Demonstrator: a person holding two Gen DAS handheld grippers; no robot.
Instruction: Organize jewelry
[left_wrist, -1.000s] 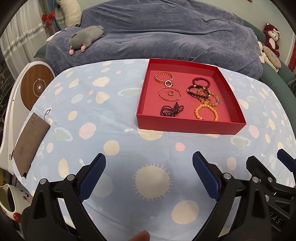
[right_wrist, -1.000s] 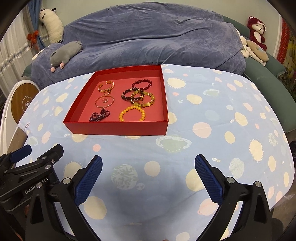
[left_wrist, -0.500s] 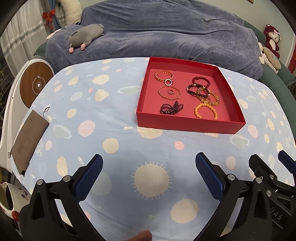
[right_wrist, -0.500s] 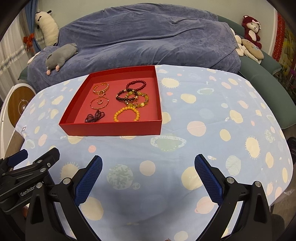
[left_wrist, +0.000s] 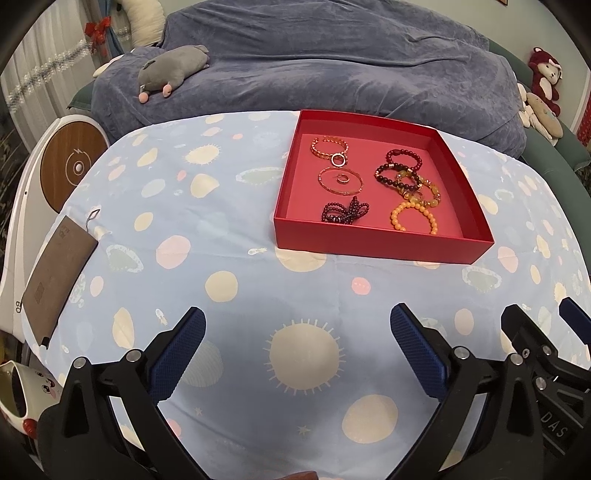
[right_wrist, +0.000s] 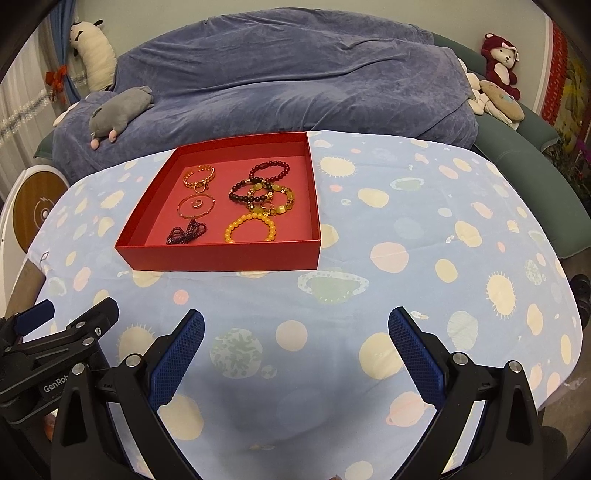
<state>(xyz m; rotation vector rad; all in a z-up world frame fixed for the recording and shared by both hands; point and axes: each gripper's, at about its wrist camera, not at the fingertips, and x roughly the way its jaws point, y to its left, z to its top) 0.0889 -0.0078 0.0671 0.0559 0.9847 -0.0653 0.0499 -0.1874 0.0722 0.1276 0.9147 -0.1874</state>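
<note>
I see the bracelets (left_wrist: 413, 218) lying inside the red tray (left_wrist: 376, 245), which sits on the table (left_wrist: 221, 236) with its spotted cloth. My left claw (left_wrist: 293, 332) has just finished opening and stands spread with nothing between its pads; my right claw (right_wrist: 295, 332) is likewise spread and empty, both near the tray's front wall.

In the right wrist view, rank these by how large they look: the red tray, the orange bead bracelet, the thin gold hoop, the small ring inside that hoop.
1. red tray
2-3. orange bead bracelet and thin gold hoop: too alike to rank
4. small ring
</note>
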